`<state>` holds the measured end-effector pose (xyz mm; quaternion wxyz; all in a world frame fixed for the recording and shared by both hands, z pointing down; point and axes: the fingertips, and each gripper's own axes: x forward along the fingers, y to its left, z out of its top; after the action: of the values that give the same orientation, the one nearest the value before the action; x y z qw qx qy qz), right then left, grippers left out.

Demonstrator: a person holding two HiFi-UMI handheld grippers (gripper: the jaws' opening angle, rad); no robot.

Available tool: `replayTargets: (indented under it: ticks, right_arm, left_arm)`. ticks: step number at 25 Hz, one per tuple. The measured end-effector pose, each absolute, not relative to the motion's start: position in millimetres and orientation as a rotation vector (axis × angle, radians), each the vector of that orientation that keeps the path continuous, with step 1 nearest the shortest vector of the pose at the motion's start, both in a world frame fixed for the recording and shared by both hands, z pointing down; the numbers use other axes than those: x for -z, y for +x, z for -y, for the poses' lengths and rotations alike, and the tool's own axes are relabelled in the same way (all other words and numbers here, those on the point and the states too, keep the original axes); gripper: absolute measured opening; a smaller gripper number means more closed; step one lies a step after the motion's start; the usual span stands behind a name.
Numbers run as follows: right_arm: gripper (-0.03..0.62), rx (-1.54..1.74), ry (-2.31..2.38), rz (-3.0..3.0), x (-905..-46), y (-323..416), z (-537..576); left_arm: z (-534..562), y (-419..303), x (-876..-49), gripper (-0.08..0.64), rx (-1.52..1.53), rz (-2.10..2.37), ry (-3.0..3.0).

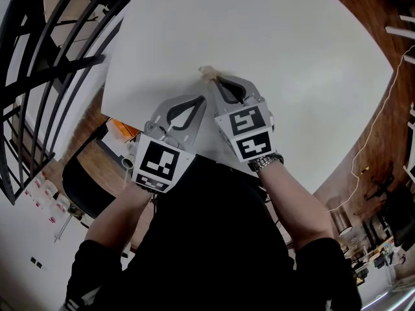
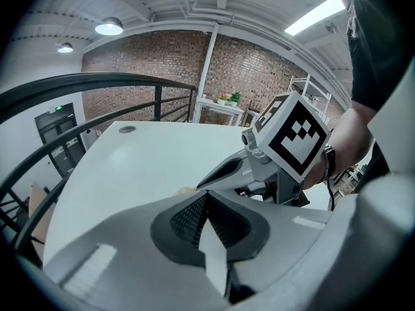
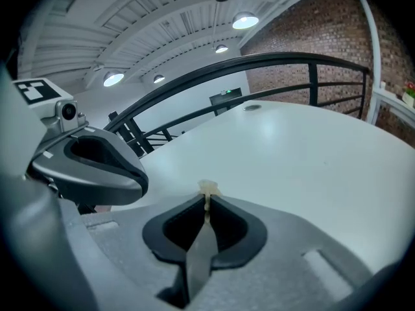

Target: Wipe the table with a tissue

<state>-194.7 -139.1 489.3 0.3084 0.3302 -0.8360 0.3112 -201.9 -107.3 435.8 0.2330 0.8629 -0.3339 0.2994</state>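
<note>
Cream, limp paper tissue scrap [image 3: 209,187], light and tear-prone, sits pinched in my grey right tool [image 3: 207,201]; my left tool [image 2: 206,196] is closed, empty.

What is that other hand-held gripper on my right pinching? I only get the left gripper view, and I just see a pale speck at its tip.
Observer: The right gripper view shows the right hand-held gripper shut on a small crumpled cream tissue.
Visitor: Where on the table is it?
Observer: The head view puts it near the white round table's near edge, just ahead of the left hand-held gripper.
</note>
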Motion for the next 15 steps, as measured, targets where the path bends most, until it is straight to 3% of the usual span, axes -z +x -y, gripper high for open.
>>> replayTargets:
  ticks: [15]
  right_arm:
    - [0.015,-0.784,0.773,2.217,-483,-202,112]
  left_arm:
    - [95,-195,-429,0.015,-0.820,0.921,2.382]
